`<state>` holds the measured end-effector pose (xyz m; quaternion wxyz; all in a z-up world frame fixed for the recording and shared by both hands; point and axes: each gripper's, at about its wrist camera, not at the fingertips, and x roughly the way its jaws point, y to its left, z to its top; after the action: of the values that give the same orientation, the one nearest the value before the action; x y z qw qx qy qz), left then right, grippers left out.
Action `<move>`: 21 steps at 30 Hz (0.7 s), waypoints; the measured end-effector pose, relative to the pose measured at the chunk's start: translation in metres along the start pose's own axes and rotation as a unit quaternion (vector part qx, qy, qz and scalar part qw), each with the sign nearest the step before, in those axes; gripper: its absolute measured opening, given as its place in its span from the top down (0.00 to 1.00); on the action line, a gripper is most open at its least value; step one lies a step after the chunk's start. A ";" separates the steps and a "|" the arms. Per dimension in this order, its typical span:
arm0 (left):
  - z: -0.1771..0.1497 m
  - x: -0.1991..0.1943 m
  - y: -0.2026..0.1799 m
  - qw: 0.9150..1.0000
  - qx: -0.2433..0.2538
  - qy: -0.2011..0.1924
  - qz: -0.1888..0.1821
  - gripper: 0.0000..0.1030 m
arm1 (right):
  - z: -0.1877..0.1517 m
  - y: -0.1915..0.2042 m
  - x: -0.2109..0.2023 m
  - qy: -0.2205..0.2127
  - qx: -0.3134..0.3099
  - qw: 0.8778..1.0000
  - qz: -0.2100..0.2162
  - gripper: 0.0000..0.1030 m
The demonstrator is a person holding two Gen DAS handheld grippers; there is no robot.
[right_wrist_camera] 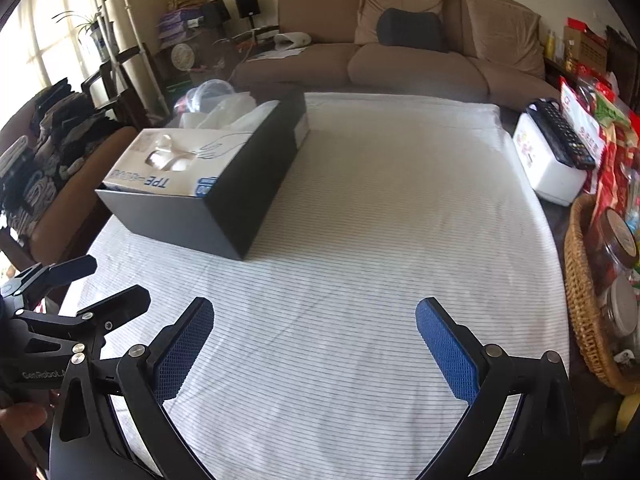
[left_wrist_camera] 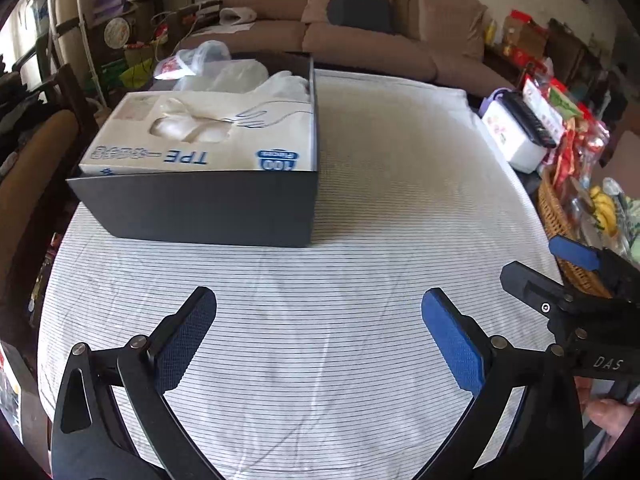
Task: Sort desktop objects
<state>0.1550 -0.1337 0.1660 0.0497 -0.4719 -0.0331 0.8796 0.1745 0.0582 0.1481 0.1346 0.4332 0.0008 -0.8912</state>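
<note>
A black open box (left_wrist_camera: pixel 200 212) (right_wrist_camera: pixel 184 216) stands on the left part of the striped white cloth (left_wrist_camera: pixel 360 200) (right_wrist_camera: pixel 380 220). Inside it lies a white glove carton (left_wrist_camera: pixel 192 136) (right_wrist_camera: pixel 172 160) marked TPE, with crumpled clear plastic bags (left_wrist_camera: pixel 248 76) (right_wrist_camera: pixel 228 112) behind it. My left gripper (left_wrist_camera: pixel 319 320) hovers open over the near cloth, nothing between its blue pads. My right gripper (right_wrist_camera: pixel 315 326) is open too, over the near cloth and empty. Each gripper shows in the other's view: the right gripper (left_wrist_camera: pixel 544 268) at the right edge, the left gripper (right_wrist_camera: pixel 104 280) at the left edge.
A white case (left_wrist_camera: pixel 514 136) (right_wrist_camera: pixel 548 164) with a black remote on top sits at the table's right edge. A wicker basket (left_wrist_camera: pixel 560 216) (right_wrist_camera: pixel 584 300) with jars and snack packets stands nearer on the right. A brown sofa (left_wrist_camera: pixel 360 32) (right_wrist_camera: pixel 400 60) is behind; a chair with clothes (right_wrist_camera: pixel 44 168) stands left.
</note>
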 end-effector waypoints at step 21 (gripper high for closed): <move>-0.017 0.133 -0.084 0.998 0.035 0.052 0.006 0.00 | -0.043 -0.118 0.079 0.042 0.051 0.995 -0.077 0.00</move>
<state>0.1004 -0.0343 0.0557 0.0626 -0.5154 0.0032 0.8546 0.1330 0.1581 0.0467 0.0427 0.4751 -0.0055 -0.8789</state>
